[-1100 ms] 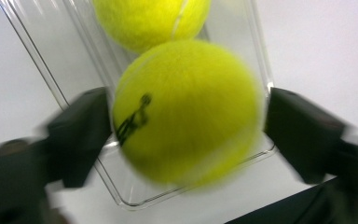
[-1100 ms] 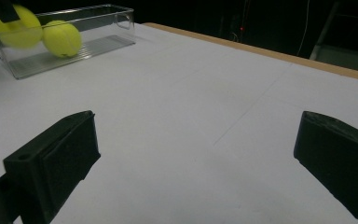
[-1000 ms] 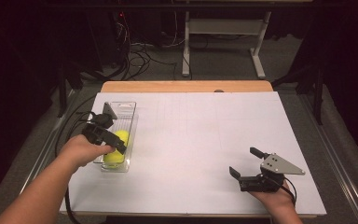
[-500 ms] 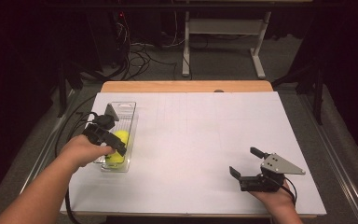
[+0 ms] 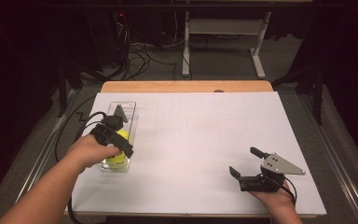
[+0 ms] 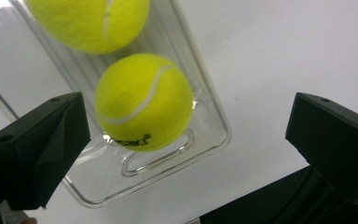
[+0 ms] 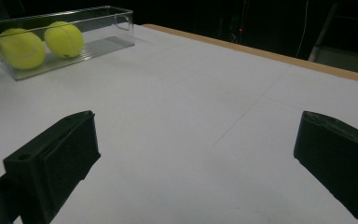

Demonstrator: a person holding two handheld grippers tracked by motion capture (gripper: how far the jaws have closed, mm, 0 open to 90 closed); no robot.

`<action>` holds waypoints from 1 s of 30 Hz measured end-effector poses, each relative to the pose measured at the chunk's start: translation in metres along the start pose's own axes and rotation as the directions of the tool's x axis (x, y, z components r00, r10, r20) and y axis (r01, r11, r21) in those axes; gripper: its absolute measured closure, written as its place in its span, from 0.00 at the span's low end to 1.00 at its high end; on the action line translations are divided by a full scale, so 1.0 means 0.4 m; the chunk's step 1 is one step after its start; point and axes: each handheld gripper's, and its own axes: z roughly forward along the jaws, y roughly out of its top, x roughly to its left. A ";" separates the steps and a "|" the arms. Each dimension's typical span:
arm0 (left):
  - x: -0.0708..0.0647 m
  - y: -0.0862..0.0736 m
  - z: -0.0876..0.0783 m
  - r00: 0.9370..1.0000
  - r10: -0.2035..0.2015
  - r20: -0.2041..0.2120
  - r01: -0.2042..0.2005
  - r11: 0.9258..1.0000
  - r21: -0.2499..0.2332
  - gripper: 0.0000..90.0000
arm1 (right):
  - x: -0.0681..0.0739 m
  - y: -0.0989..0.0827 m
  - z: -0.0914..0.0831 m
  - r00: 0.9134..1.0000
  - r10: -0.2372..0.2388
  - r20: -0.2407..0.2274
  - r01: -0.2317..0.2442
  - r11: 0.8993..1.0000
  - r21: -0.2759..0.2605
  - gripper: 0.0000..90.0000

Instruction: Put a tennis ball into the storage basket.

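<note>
Tennis balls [image 6: 143, 101] in clear tray [image 6: 212, 122], printed label below wide-apart left gripper [image 6: 186, 140]; right gripper [image 7: 196, 163] likewise spread.

Very little differs across the last second. The left gripper [image 5: 116, 135] has eased slightly toward the near end of the clear bin [image 5: 129, 108], and its wide-apart jaws now hang above that end. 1 tennis ball [image 6: 144, 102] sits between the jaws in the left gripper view, just ahead of them. A second ball [image 6: 88, 21] lies beyond it, farther from the jaws. No other shift can be made out at this picture size.
</note>
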 end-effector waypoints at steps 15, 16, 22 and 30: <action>-0.089 0.033 0.006 0.998 0.062 0.004 -0.062 0.998 0.015 0.01 | -0.001 0.001 -0.003 1.000 0.000 0.005 0.000 1.000 -0.003 0.00; -0.098 0.036 0.004 0.998 0.064 0.003 -0.064 0.998 0.011 0.01 | 0.000 0.001 -0.003 1.000 0.001 0.006 -0.001 1.000 -0.003 0.00; -0.142 0.050 0.001 0.996 0.093 0.019 -0.093 0.996 0.005 0.01 | 0.000 0.002 -0.005 1.000 0.002 0.006 -0.002 1.000 -0.007 0.00; -0.171 0.060 0.004 0.993 0.121 0.017 -0.121 0.993 0.007 0.01 | -0.001 0.002 -0.008 1.000 0.004 0.008 -0.003 1.000 -0.010 0.00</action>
